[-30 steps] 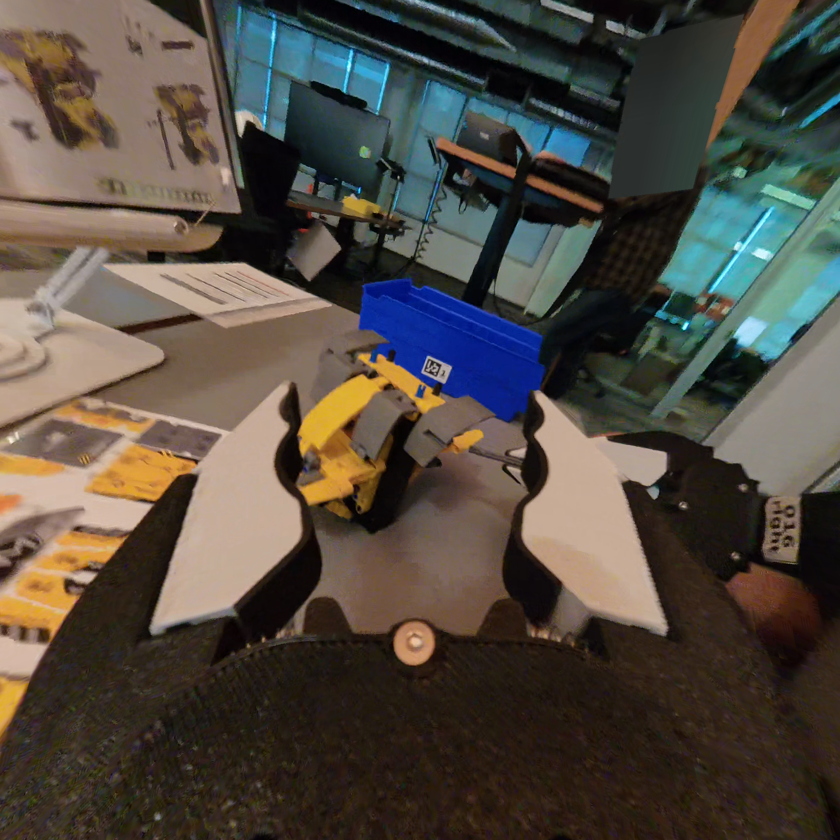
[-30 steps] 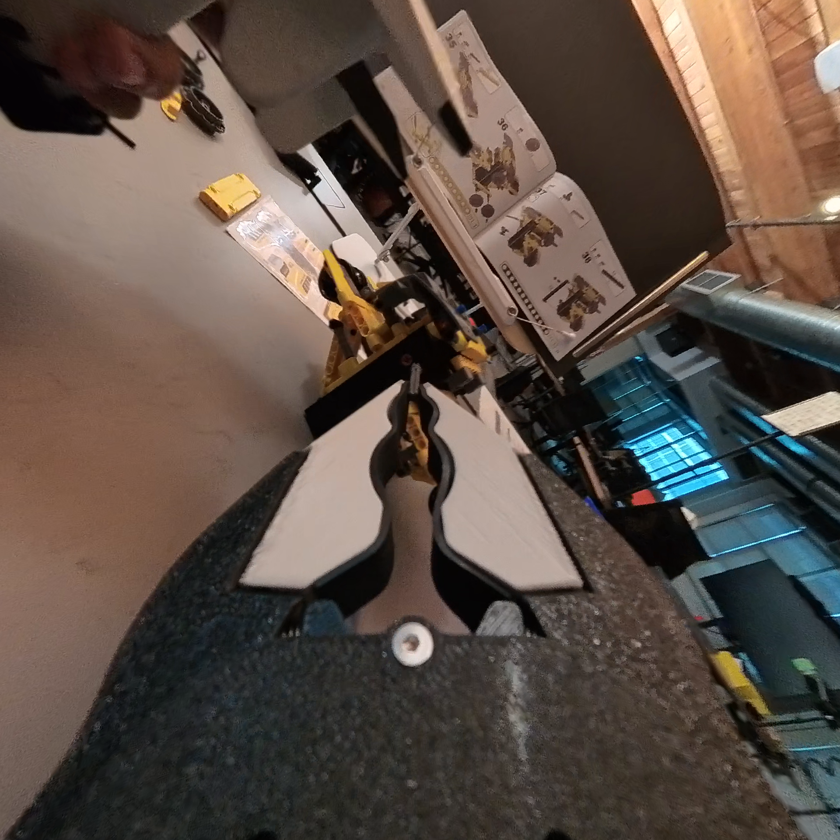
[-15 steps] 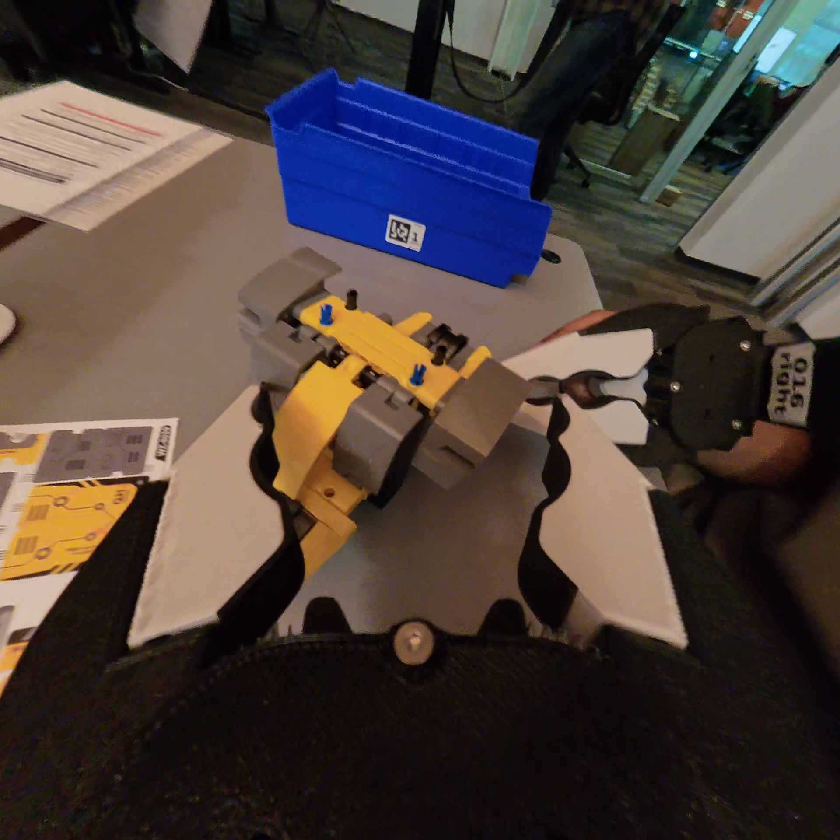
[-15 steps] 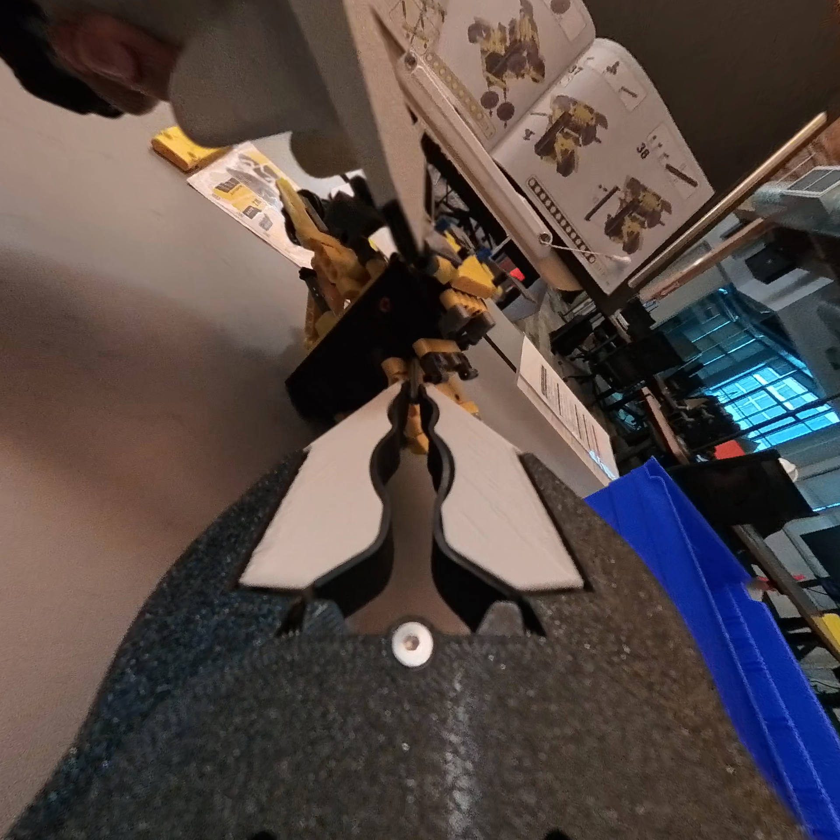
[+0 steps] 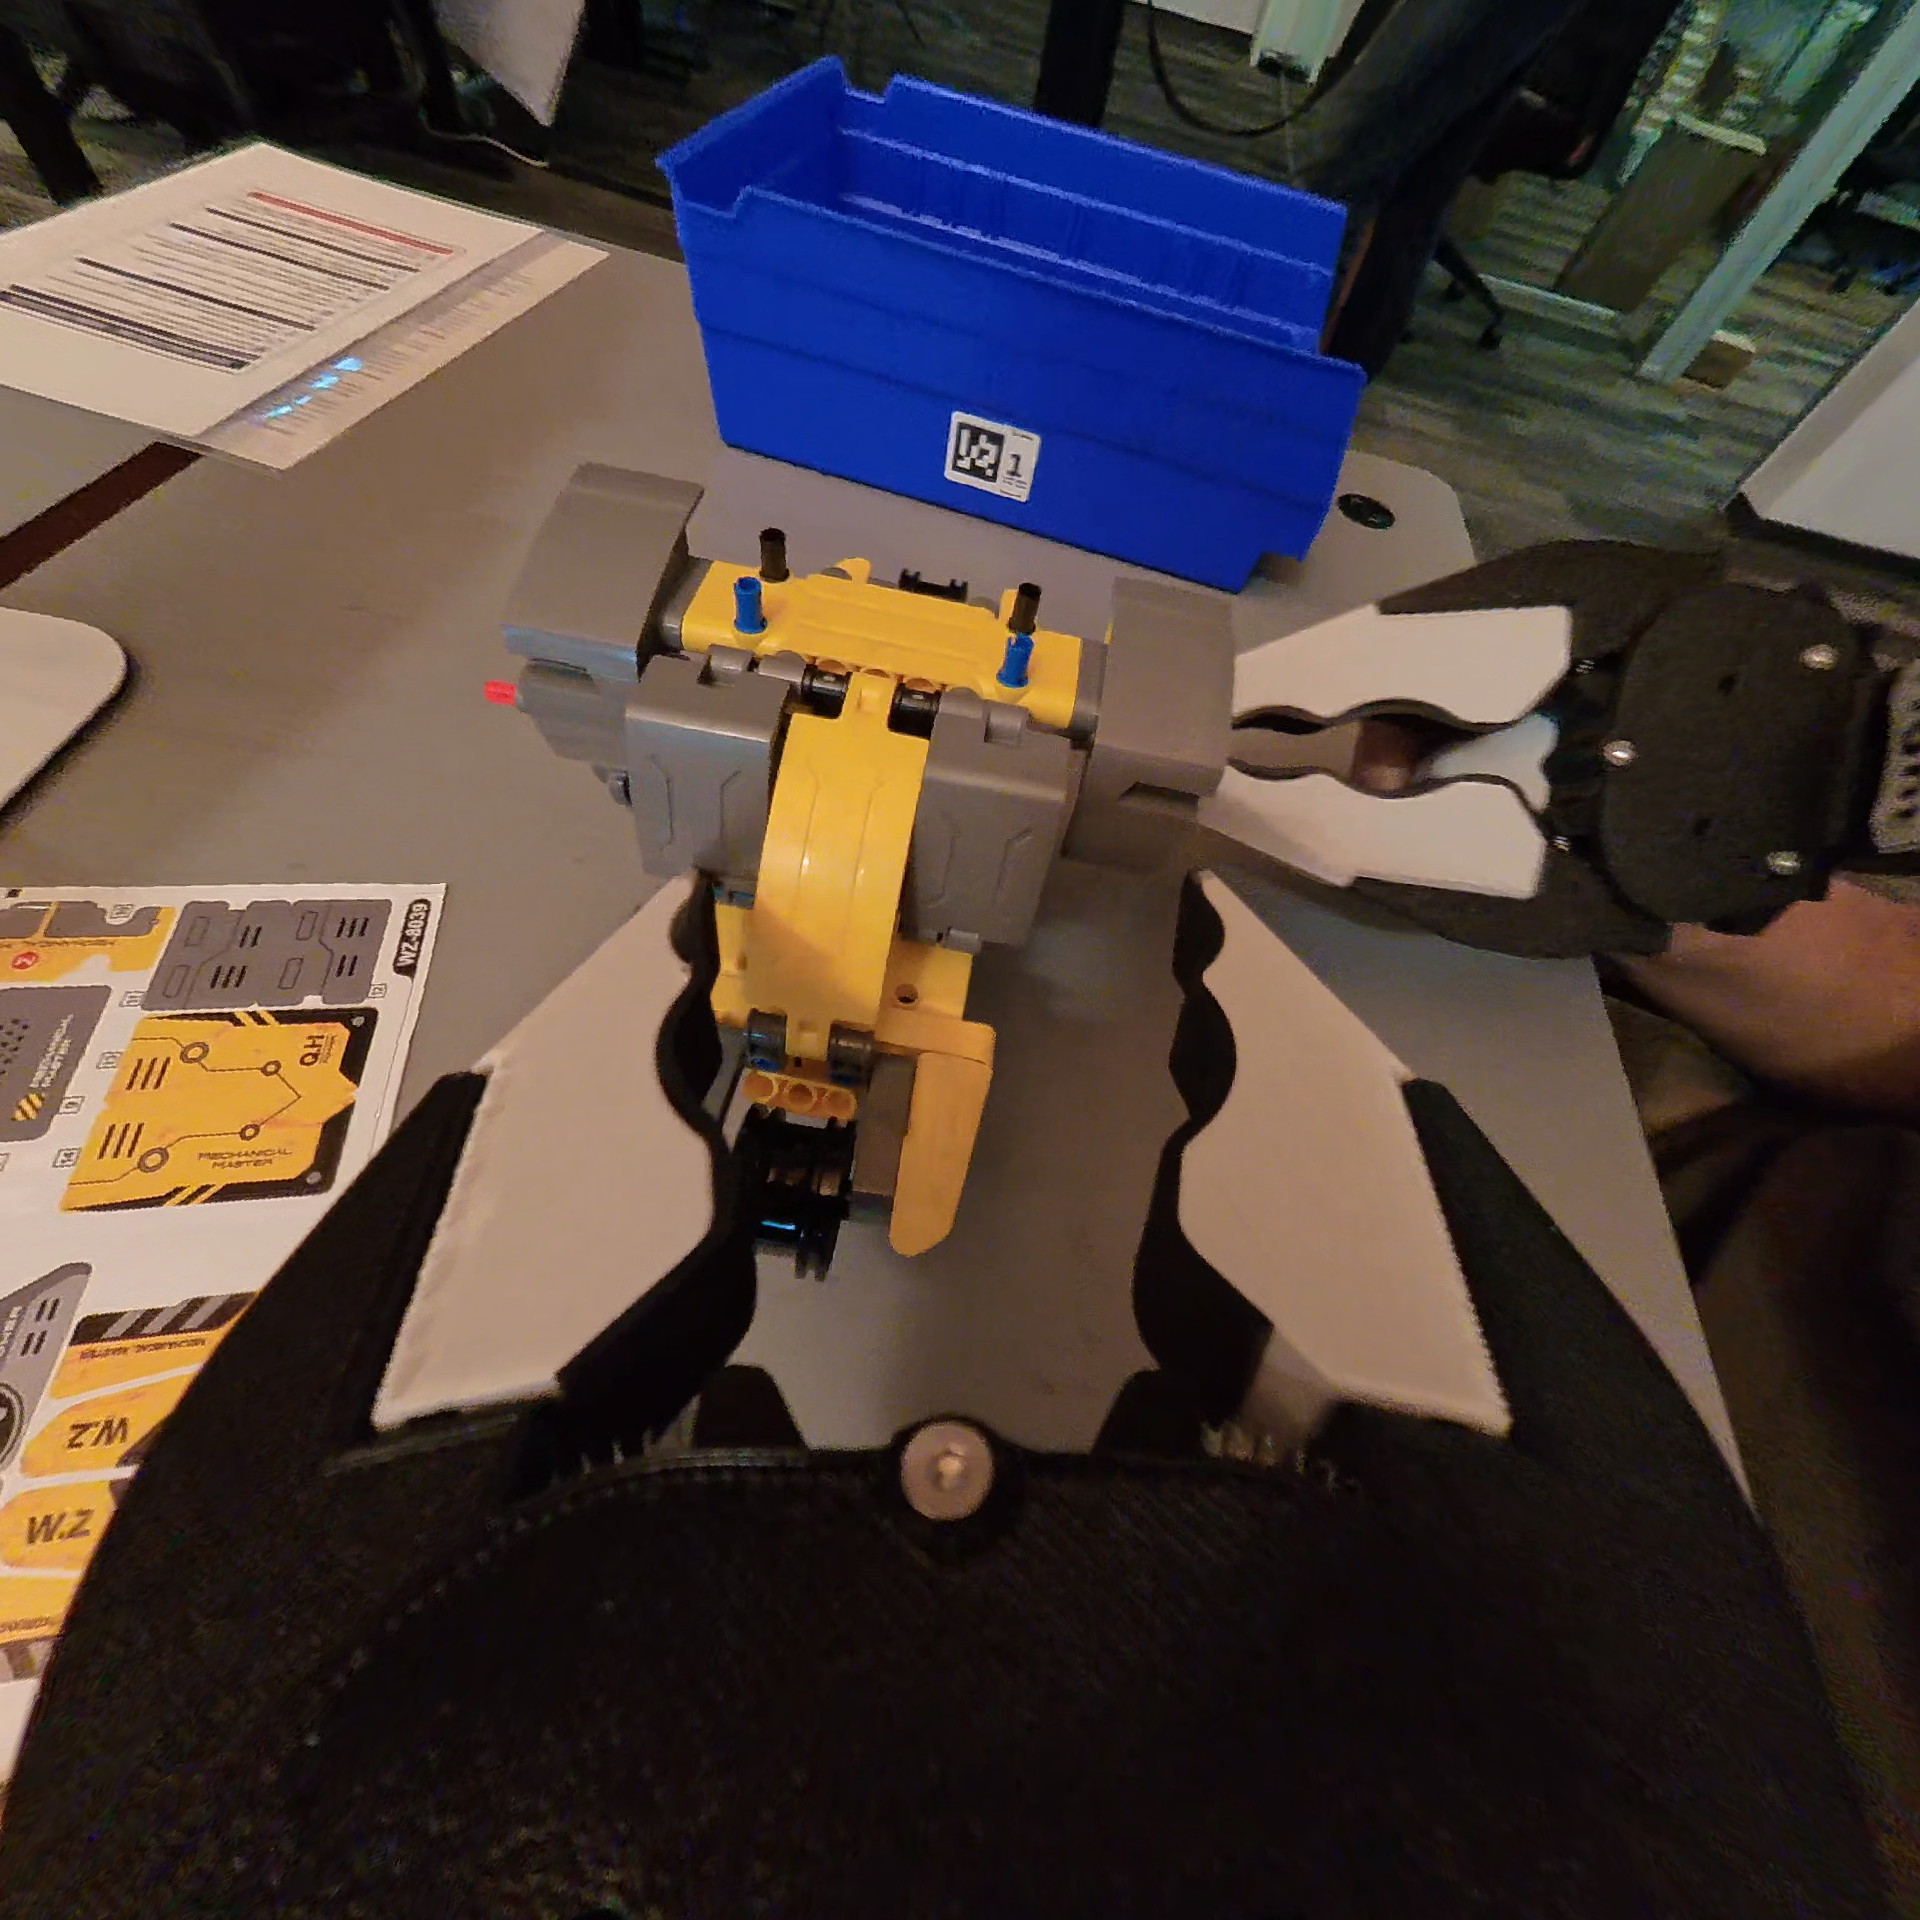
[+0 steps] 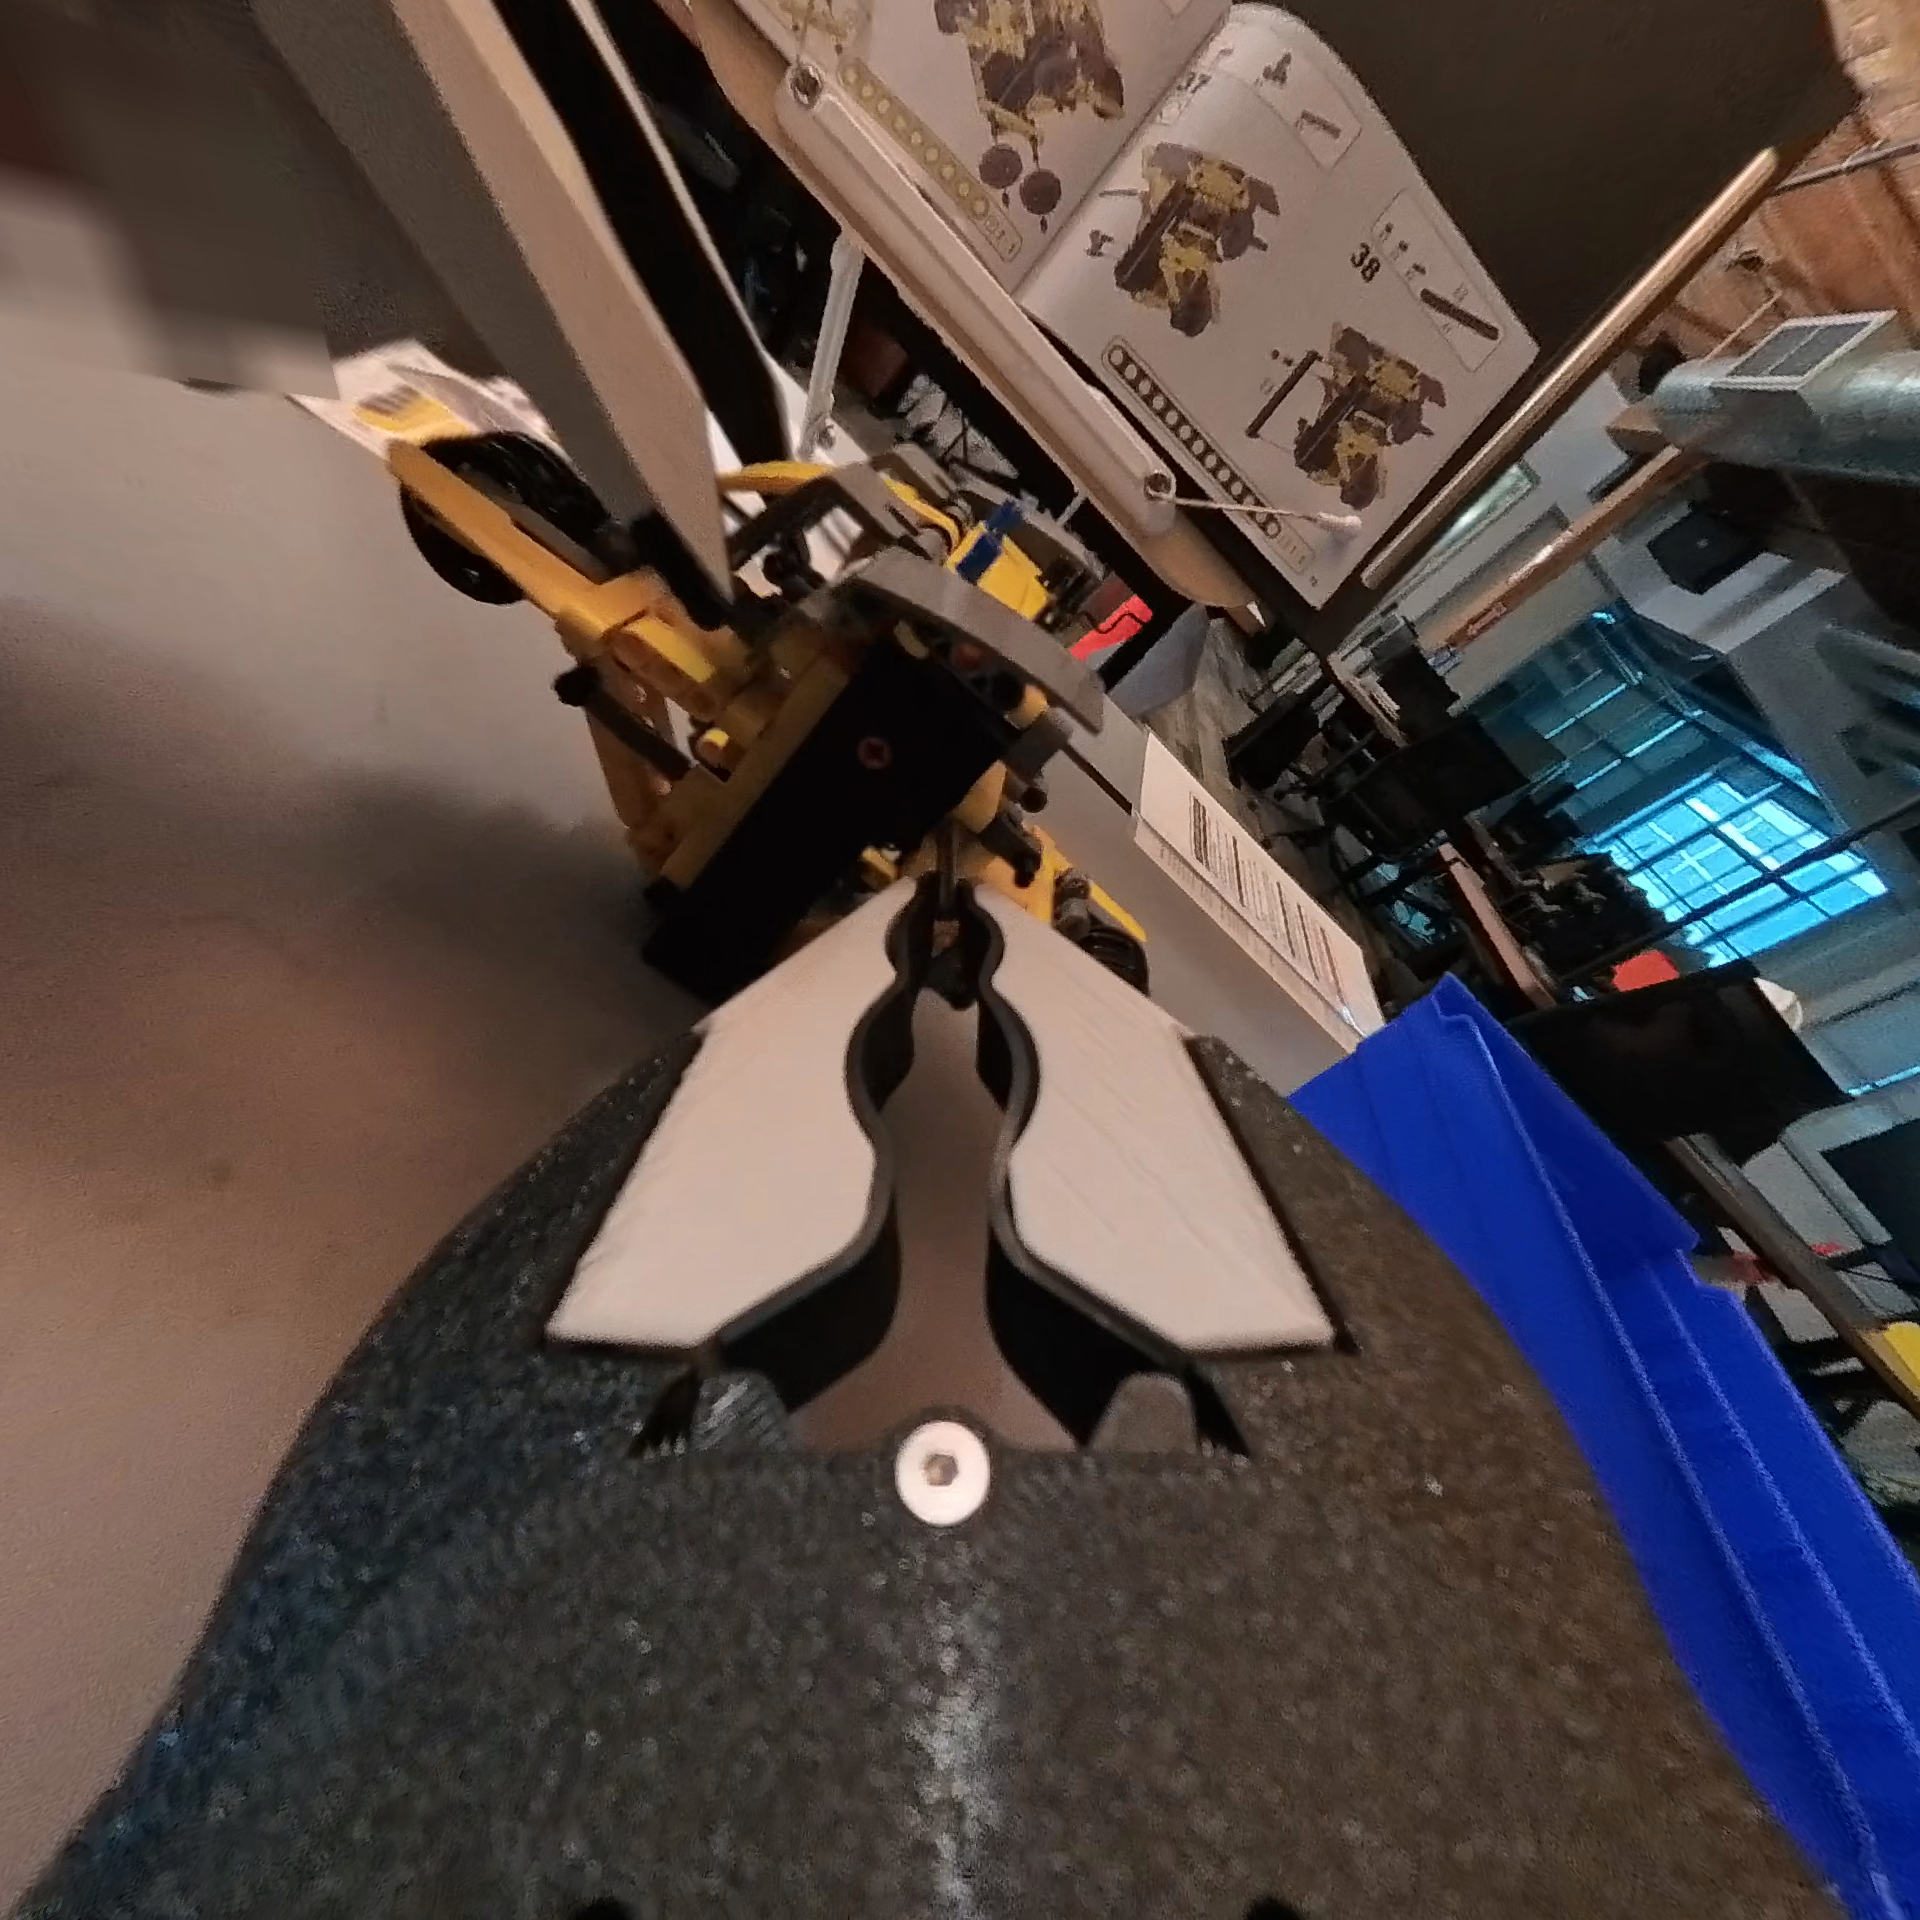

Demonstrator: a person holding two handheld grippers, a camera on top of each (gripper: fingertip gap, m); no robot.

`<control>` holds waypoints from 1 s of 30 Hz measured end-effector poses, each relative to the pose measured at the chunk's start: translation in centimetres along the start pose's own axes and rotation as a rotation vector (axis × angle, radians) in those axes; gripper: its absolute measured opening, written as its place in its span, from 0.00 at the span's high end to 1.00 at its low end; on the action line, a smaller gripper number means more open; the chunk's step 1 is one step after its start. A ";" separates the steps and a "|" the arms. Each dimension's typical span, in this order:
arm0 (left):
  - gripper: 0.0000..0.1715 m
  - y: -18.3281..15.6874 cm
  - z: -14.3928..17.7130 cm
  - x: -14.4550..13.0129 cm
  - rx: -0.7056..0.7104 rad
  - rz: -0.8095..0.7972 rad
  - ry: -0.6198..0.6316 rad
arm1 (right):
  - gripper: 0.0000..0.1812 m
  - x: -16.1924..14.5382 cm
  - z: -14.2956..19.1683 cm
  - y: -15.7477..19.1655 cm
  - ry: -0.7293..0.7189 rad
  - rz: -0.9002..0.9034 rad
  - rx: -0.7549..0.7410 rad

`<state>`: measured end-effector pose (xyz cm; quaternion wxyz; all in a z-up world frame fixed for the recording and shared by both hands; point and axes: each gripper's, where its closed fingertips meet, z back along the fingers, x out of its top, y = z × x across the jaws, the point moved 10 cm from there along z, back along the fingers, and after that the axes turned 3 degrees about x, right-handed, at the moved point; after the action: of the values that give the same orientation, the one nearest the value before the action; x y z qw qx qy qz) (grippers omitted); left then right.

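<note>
I count one yellow and grey brick model (image 5: 831, 790) at the centre of my left view, with two blue pins (image 5: 746, 603) and two black pins (image 5: 771, 545) standing on its top and one red pin (image 5: 501, 690) at its left side. One blue bin (image 5: 1039, 353) sits at upper centre, one printed paper (image 5: 239, 281) at upper left, one sticker sheet (image 5: 208, 1060) at left. Two grippers: my left gripper (image 5: 940, 1049), my right gripper (image 5: 1242, 748). In my right view, one open instruction booklet (image 6: 1226, 229) at the top.
</note>
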<state>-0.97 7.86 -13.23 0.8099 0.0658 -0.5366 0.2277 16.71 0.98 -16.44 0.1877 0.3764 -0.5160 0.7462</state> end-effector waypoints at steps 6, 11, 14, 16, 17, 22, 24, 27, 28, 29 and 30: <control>0.37 0.7 -1.1 -0.7 0.071 -0.008 -0.014 | 0.98 0.9 0.6 1.4 -0.050 0.002 -0.004; 0.42 0.8 -1.8 -1.2 0.139 -0.048 0.032 | 0.98 1.1 0.1 1.6 -0.042 -0.027 -0.010; 0.50 0.8 -1.9 -1.5 0.188 -0.084 0.052 | 0.98 1.1 -0.1 1.6 -0.046 -0.036 -0.022; 0.58 0.7 -2.1 -1.7 0.180 -0.094 0.070 | 0.98 1.0 -0.2 1.6 -0.037 -0.033 -0.039; 0.58 0.5 -2.3 -1.8 0.151 -0.086 0.066 | 0.98 0.9 -0.3 1.6 -0.035 -0.029 -0.047; 0.52 0.3 -3.0 -2.0 0.129 -0.060 0.085 | 0.98 0.4 -0.4 1.3 -0.062 -0.033 -0.025; 0.50 0.3 -3.2 -2.0 0.134 -0.074 0.101 | 0.98 0.2 -0.5 0.8 -0.081 -0.051 0.004; 0.48 0.2 -3.7 -1.9 0.142 -0.090 0.137 | 0.98 -0.2 -0.7 0.2 -0.105 -0.084 0.051; 0.48 0.2 -3.9 -1.8 0.148 -0.094 0.146 | 0.98 -0.3 -0.8 0.0 -0.109 -0.093 0.063; 0.48 0.2 -4.1 -1.7 0.153 -0.096 0.153 | 0.98 -0.4 -0.8 -0.2 -0.115 -0.100 0.076; 0.47 0.2 -4.3 -1.6 0.158 -0.094 0.155 | 0.98 -0.5 -0.8 -0.3 -0.122 -0.098 0.084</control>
<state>2.02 9.06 -16.49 0.8510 0.1367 -0.4491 0.2353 16.87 1.90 -16.79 0.1762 0.4537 -0.4755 0.7328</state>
